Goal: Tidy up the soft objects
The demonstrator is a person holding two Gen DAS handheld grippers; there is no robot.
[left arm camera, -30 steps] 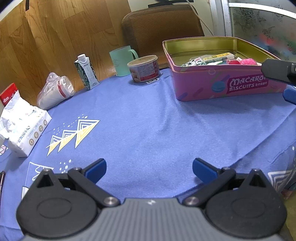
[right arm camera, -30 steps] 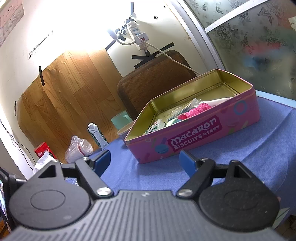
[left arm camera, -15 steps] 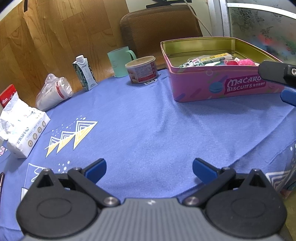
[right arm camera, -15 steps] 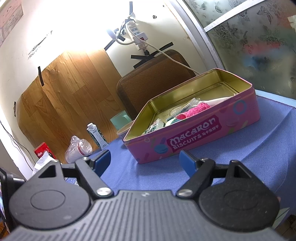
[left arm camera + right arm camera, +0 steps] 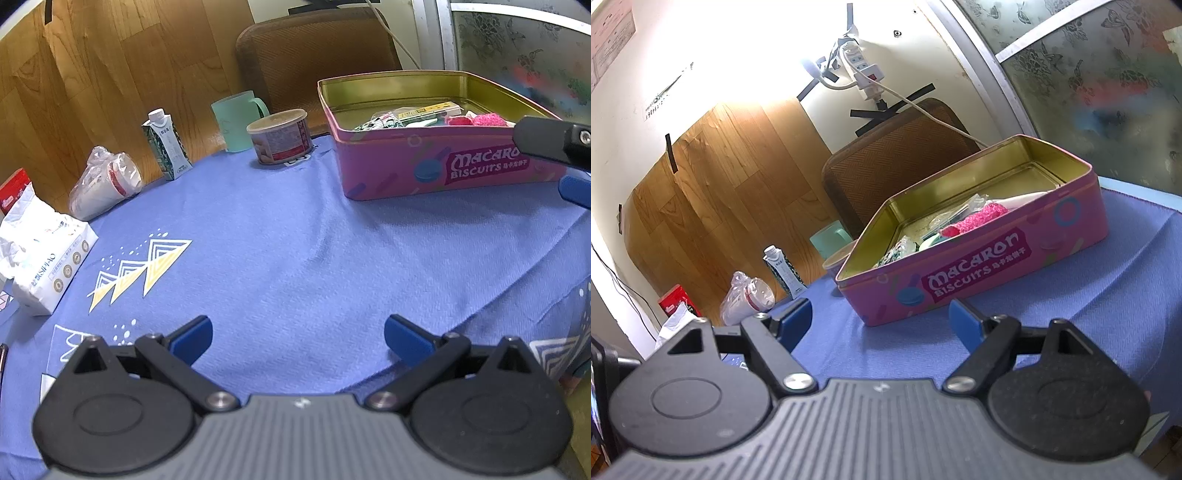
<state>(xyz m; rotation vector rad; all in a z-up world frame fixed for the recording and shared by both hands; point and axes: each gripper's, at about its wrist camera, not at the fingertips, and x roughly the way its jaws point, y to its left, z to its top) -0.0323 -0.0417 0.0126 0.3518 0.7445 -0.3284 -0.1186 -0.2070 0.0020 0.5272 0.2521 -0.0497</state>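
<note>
Fingers wide and empty on both left gripper [image 5: 297,334] and right gripper [image 5: 881,319], over bare blue tablecloth [image 5: 295,229]. Nothing shifted in the last second; both idle. Soft items [image 5: 975,218] sit inside pink biscuit tin [image 5: 979,273] beyond, so sorting looks finished.

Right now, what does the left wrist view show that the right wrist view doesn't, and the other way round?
Only the left wrist view: the tissue pack, the round can's label, the yellow triangle print on the cloth, and the right claw's tip beside the tin. Only the right wrist view: the power strip taped to the wall and its cable. Both: the pink biscuit tin holding soft items, milk carton, green mug, bagged cups, brown chair back.
</note>
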